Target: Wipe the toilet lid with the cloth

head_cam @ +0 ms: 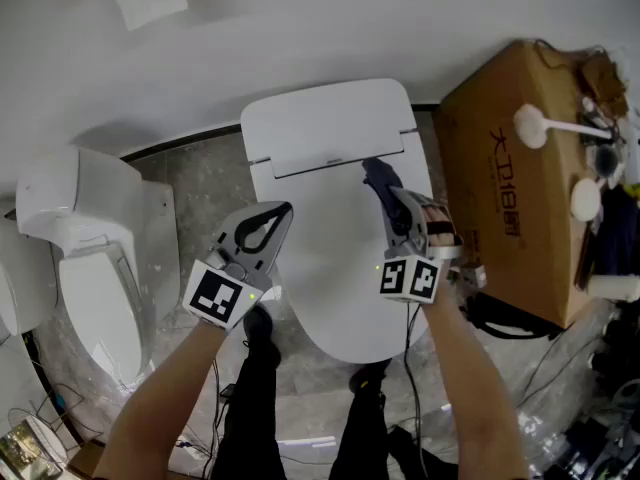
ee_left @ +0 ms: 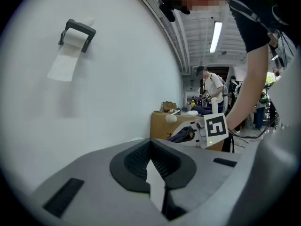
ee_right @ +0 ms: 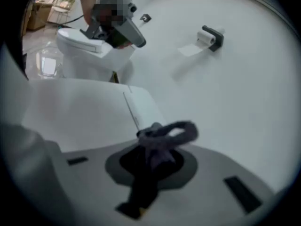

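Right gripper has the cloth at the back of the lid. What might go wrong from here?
1. The cloth is a small bunched wad in the right gripper, so bare jaw tips may scrape the toilet lid.
2. It is close to the hinge seam and could snag there.
3. The left gripper, shut and empty, hangs over the lid's left edge, possibly in the wipe's path.

The grey speckled floor (head_cam: 197, 173) is carrying a closed white toilet (head_cam: 330, 238), a second, open toilet (head_cam: 92, 268) beside it, and a cardboard box (head_cam: 510, 198).
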`<state>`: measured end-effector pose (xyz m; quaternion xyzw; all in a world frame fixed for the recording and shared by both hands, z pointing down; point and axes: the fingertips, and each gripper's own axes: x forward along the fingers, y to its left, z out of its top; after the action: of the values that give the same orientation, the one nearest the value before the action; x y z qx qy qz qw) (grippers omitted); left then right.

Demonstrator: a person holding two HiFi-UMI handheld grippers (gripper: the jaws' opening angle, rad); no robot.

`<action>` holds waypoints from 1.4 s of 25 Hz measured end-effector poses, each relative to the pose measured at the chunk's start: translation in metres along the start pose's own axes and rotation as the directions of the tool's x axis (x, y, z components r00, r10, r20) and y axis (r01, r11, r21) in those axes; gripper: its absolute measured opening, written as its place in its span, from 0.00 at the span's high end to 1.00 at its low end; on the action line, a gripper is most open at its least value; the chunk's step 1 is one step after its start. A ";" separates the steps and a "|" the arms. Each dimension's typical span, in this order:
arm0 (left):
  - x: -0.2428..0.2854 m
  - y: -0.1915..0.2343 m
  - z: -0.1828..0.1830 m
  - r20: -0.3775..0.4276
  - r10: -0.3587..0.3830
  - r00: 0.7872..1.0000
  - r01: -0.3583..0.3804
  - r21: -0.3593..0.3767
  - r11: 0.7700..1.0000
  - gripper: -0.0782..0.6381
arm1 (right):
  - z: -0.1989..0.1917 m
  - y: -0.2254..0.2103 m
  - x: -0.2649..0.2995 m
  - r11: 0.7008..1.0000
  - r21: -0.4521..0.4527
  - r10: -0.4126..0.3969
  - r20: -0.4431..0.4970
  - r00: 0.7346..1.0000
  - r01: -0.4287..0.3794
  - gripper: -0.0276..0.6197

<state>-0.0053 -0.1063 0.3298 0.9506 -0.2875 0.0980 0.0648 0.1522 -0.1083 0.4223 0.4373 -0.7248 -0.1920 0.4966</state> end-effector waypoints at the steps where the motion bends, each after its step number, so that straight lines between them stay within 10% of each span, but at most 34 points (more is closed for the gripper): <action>1: 0.002 -0.001 -0.003 -0.004 -0.007 1.000 0.007 0.004 1.000 0.86 | -0.009 -0.004 0.005 1.000 -0.022 -0.006 -0.016 1.000 0.006 0.85; 12: 0.006 0.006 -0.025 -0.024 -0.005 1.000 0.005 -0.010 1.000 0.86 | -0.068 -0.019 0.040 0.975 -0.221 -0.049 -0.119 0.992 0.022 0.85; 23: -0.006 0.010 -0.041 -0.060 0.018 0.998 -0.020 -0.033 0.999 0.86 | -0.116 -0.044 0.044 0.971 -0.222 -0.143 -0.252 0.957 0.086 0.85; 35: -0.013 0.013 -0.052 -0.071 0.024 0.997 -0.028 -0.049 0.998 0.86 | -0.095 0.032 0.068 0.962 -0.241 0.068 -0.241 0.968 -0.127 0.85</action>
<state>-0.0311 -0.1005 0.3778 0.9408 -0.2997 0.1250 0.0971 0.2139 -0.1318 0.5239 0.3528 -0.6524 -0.2066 0.6382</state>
